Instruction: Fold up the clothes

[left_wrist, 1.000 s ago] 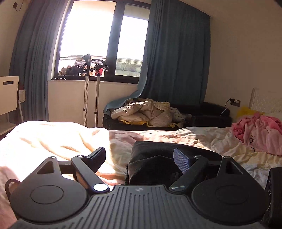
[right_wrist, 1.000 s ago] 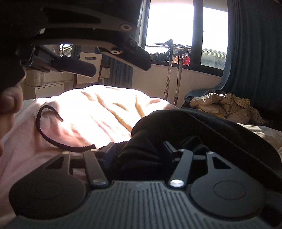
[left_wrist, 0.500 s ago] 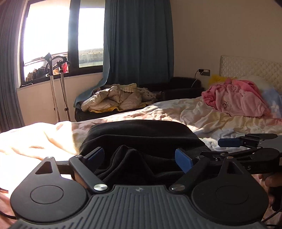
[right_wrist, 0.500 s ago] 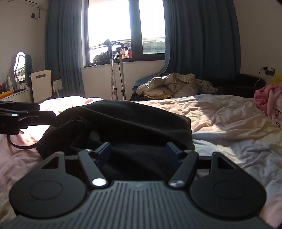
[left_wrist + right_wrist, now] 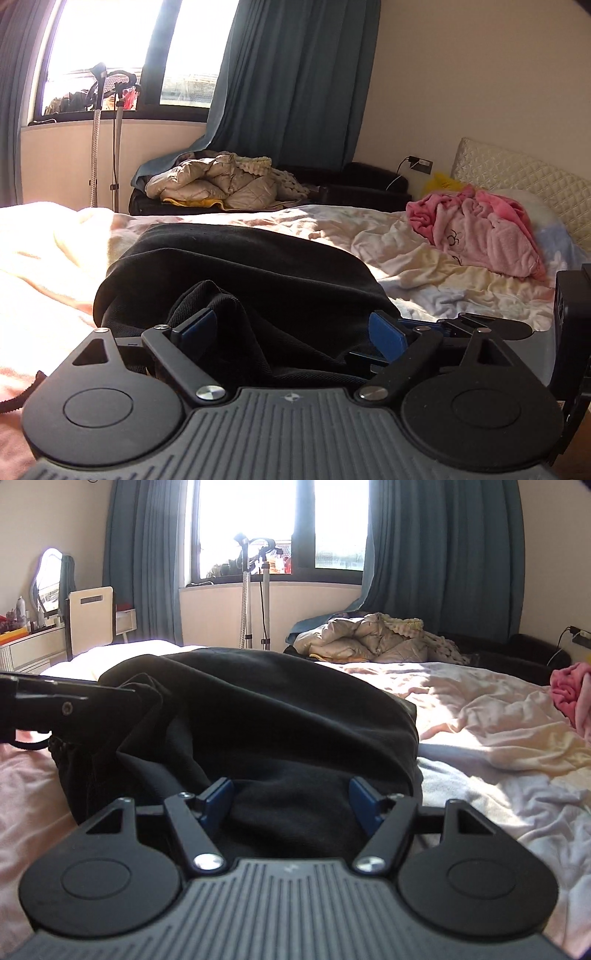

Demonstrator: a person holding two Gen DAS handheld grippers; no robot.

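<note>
A black garment (image 5: 240, 266) lies bunched in a mound on the bed, and a fold of it rises between my left gripper's blue pads. My left gripper (image 5: 291, 330) is open wide at the garment's near edge, its pads clear of the cloth. In the right wrist view the same black garment (image 5: 277, 709) fills the middle. My right gripper (image 5: 291, 803) is open over its near edge, with cloth lying between the pads but not pinched. The left gripper (image 5: 74, 701) reaches in from the left at the garment's left end. The right gripper (image 5: 480, 328) shows low at the right.
The crumpled bed sheet (image 5: 406, 251) runs right to a pink garment (image 5: 480, 236) by the quilted headboard (image 5: 517, 177). A beige quilt (image 5: 221, 181) lies on a dark sofa beyond the bed. A pole stand (image 5: 255, 590) is at the window, a white chair (image 5: 90, 620) at left.
Both grippers have come down to the black garment's near edge. The right jaws stand wider than a second ago. The left gripper has dropped from overhead to the garment's left end.
</note>
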